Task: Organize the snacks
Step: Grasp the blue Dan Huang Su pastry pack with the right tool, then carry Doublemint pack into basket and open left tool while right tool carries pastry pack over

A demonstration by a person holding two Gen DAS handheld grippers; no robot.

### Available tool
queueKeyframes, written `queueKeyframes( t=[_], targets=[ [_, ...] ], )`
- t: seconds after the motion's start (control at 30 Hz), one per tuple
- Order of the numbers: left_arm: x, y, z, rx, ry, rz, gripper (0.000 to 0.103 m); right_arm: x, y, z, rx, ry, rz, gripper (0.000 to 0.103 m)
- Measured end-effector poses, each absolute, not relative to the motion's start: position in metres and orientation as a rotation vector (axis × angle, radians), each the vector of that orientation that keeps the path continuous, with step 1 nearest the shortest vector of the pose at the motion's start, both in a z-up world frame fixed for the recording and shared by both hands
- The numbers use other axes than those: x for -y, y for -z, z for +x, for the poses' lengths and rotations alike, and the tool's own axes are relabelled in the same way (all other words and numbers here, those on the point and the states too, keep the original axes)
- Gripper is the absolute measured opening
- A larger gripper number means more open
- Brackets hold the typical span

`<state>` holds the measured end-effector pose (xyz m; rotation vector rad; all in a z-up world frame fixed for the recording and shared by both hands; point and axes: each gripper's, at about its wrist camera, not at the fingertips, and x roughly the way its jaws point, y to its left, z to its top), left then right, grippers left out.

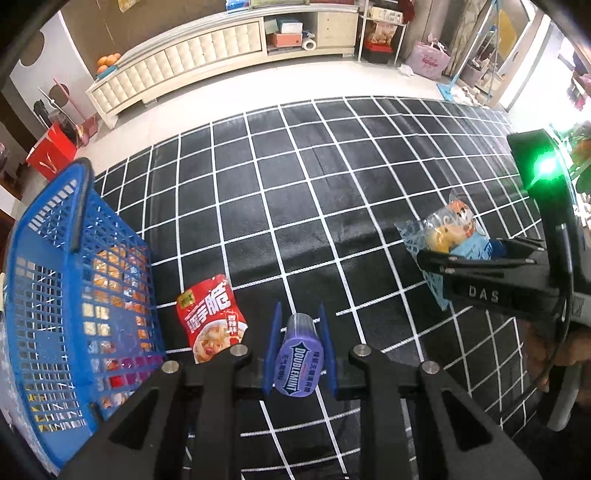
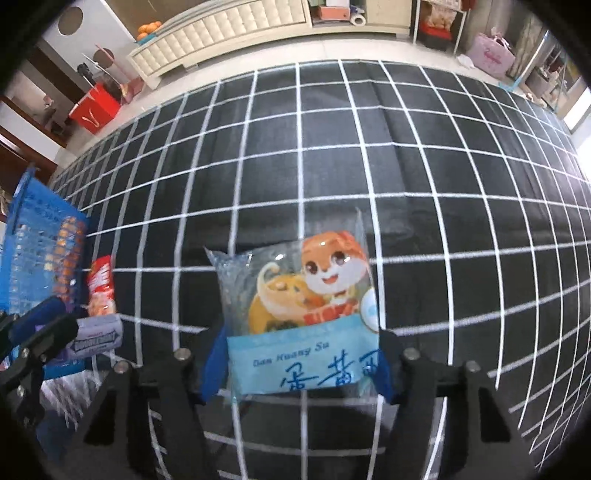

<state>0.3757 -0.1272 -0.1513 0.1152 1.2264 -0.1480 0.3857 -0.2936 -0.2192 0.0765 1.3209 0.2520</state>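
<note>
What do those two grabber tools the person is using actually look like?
Both are black frames of angled struts joined by silver bolts. Each ends in two flat blue fingers. The left gripper and right gripper look alike. Seen from the left wrist view, the right one carries white "DAS" lettering, a glowing green light and a black cable.

Two wrist fisheyes, close above the checked mat (image 1: 332, 206), facing the far cabinet (image 2: 229, 26); both showing basket (image 1: 55, 295).

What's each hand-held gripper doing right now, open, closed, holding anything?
Left hand-held gripper: closed on the purple Doublemint gum bottle.
Right hand-held gripper: closed on the blue cartoon pastry packet.
</note>
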Motion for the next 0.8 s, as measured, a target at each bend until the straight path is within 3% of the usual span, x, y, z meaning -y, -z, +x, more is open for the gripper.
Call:
queueKeyframes(
  t=[0.43, 0.8],
  targets=[
    [0.104, 0.075, 0.324, -1.097, 0.178, 0.087, 0.019, 0.245, 0.108, 0.329, -1.157, -0.29, -0.017, 0.069],
    [0.039, 0.005, 0.287, -0.986, 0.15, 0.056, 0.019, 0.182, 0.049, 0.29, -1.063, -0.35, -0.078, 0.069]
  ],
)
